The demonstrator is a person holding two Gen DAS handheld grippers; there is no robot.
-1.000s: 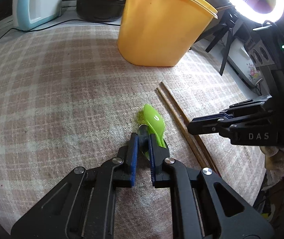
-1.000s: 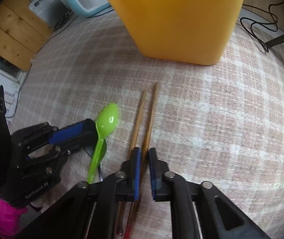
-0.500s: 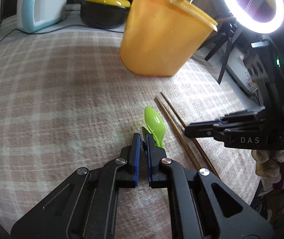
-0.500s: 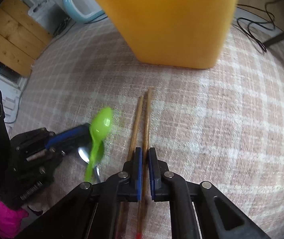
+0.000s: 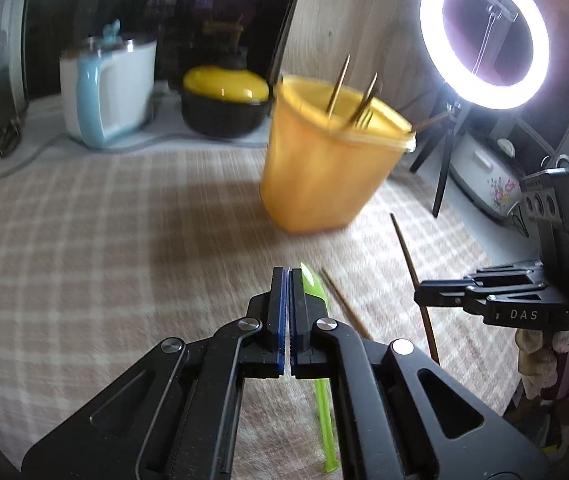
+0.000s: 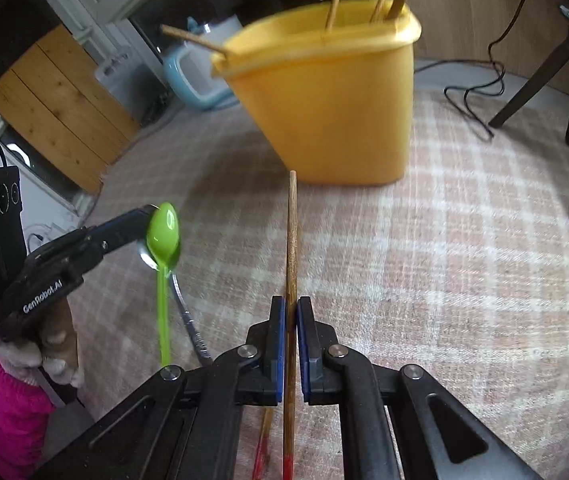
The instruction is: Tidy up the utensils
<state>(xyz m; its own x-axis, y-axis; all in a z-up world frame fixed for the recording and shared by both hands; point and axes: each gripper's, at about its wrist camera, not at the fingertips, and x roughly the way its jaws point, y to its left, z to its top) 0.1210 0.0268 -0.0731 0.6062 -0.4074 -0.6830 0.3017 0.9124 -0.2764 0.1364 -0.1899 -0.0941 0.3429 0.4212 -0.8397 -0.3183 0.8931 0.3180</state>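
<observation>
Checked pink-and-cream cloth [image 5: 84, 248] covers the table in both views.

Left gripper [image 5: 286, 280]: jaws closed to a thin slit. The green plastic spoon [image 6: 163, 236] is lifted with it; the right wrist view shows the bowl at the fingertip and the handle hanging down clear of the cloth. A metal spoon [image 6: 184, 304] sits directly behind the green one, bowl against bowl. Whether the jaws clamp one spoon or both cannot be told. In the left wrist view the green handle runs down along the outer side of the right-hand finger, toward 5 o'clock of the tips.

Right gripper [image 6: 291, 304]: jaws closed on one wooden chopstick [image 6: 292, 240], which points to 12 o'clock toward the container. A second chopstick [image 5: 342, 300] lies on the cloth; its red end shows below the jaws at 7 o'clock in the right wrist view.

Yellow plastic container [image 6: 336, 96]: upright on the cloth at 12 o'clock of both grippers, well apart from them. Sticks and a fork [image 5: 362, 114] stand inside it.

Background, left wrist view: a lit ring light [image 5: 484, 36] at 2 o'clock, a blue-and-white kettle [image 5: 108, 92] at 10 o'clock, a yellow-lidded black pot [image 5: 224, 100] beside it. Both views are motion-blurred.
</observation>
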